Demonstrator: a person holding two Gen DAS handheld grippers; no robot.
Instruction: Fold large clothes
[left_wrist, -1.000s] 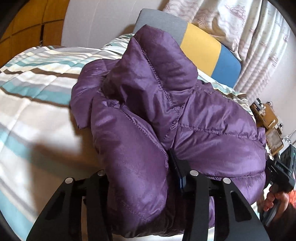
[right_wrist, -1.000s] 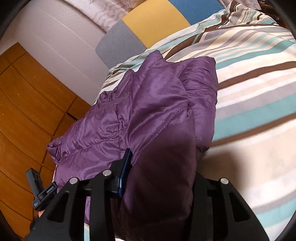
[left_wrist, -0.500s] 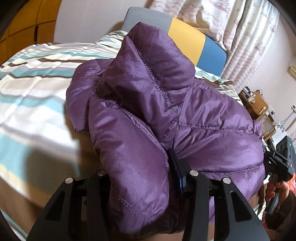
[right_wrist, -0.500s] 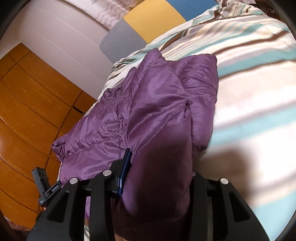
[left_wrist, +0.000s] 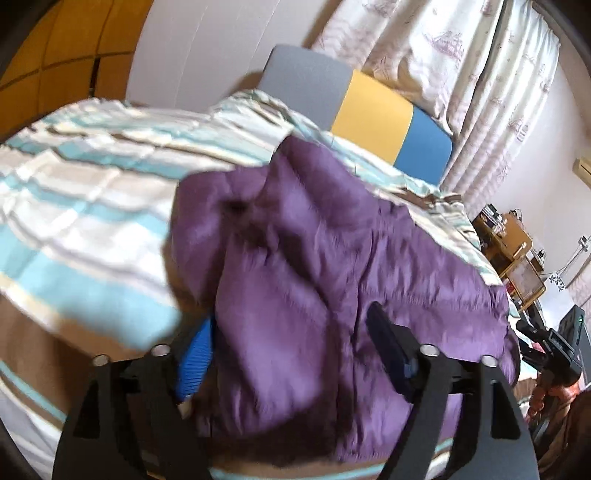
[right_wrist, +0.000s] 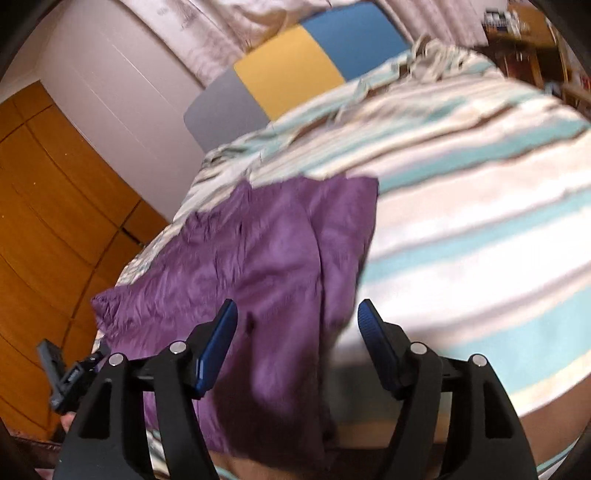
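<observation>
A purple quilted puffer jacket (left_wrist: 317, 266) lies bunched on the striped bed (left_wrist: 85, 206), near its front edge. It also shows in the right wrist view (right_wrist: 258, 258), lying flat on the striped cover (right_wrist: 480, 206). My left gripper (left_wrist: 291, 332) is open, its blue pads apart on either side of the jacket's near edge. My right gripper (right_wrist: 299, 328) is open, its pads spread above the jacket's near right edge. Neither gripper holds the fabric. Both views are motion-blurred.
A grey, yellow and blue headboard (left_wrist: 369, 107) stands at the far end with patterned curtains (left_wrist: 461, 66) behind. Wooden wardrobe doors (right_wrist: 55, 229) are on one side. A wooden shelf with clutter (left_wrist: 513, 254) stands beside the bed. The right gripper shows in the left wrist view (left_wrist: 550, 343).
Both grippers have opened and let go of the jacket. It has dropped onto the bed and flattened. Both grippers have pulled back a little.
</observation>
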